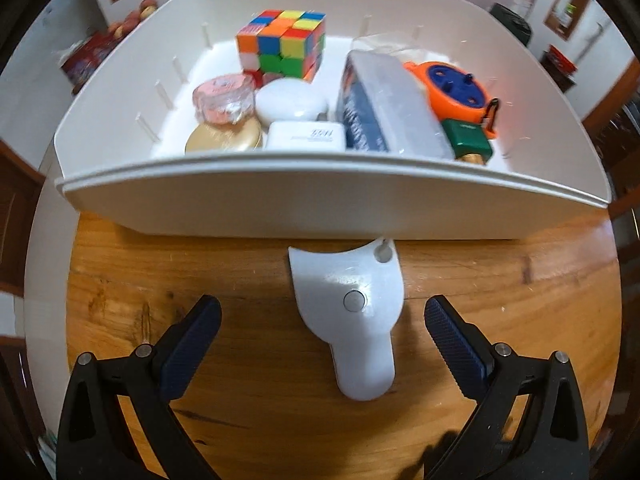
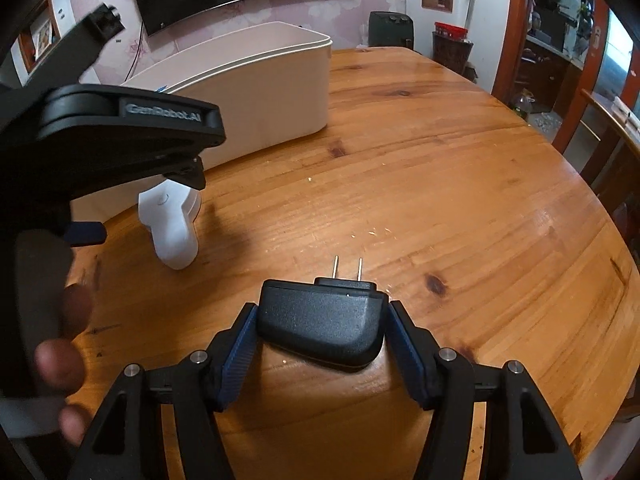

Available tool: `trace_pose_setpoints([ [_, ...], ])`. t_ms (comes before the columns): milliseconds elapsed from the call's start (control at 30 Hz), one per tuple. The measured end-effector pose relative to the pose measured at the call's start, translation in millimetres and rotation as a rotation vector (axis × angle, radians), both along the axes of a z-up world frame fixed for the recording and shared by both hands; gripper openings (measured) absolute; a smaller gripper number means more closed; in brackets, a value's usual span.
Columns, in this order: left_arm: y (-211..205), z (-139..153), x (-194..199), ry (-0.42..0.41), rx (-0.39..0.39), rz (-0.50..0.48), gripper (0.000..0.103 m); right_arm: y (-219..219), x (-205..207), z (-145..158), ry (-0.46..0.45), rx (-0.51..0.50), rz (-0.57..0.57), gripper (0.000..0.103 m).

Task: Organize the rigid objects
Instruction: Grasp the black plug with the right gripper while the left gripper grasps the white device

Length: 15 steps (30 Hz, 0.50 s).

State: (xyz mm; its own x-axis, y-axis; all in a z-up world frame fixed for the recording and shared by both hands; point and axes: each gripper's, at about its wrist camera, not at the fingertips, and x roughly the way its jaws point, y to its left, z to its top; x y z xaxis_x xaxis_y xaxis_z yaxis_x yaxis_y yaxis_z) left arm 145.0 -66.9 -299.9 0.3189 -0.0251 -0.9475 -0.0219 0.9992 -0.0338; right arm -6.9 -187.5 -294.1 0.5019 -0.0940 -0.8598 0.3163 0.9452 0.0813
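A white handheld device [image 1: 352, 320] lies on the wooden table [image 1: 160, 280] just in front of a white bin [image 1: 320, 208]. My left gripper [image 1: 322, 304] is open and points steeply down, one finger on either side of the device, neither touching it. My right gripper [image 2: 322, 310] is shut on a black power adapter [image 2: 320, 328], whose two prongs point away from me. Both blue pads press on its sides, just above the table. The right wrist view also shows the white device [image 2: 172, 224], with the left gripper's blue pad [image 2: 86, 232] beside it.
The bin holds a Rubik's cube [image 1: 282, 42], a pink roll [image 1: 224, 98], a gold tin [image 1: 222, 140], a white charger [image 1: 306, 134], a blue-grey box [image 1: 384, 108], an orange reel [image 1: 456, 88] and a green bottle [image 1: 470, 140]. A hand [image 2: 60, 360] grips the left tool. Chairs stand past the table's right edge.
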Motion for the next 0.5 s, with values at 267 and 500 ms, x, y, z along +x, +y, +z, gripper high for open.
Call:
trace_pose_setpoints([
  [267, 5.6, -9.3, -6.9, 0.014, 0.027, 0.031, 0.091, -4.9, -4.7, 0.6, 0.012, 0.01, -0.004, 0.064],
  [500, 2.9, 1.3, -13.3, -0.029, 0.042, -0.024, 0.059, -13.2, -3.7, 0.5, 0.017, 0.018, 0.002, 0.064],
])
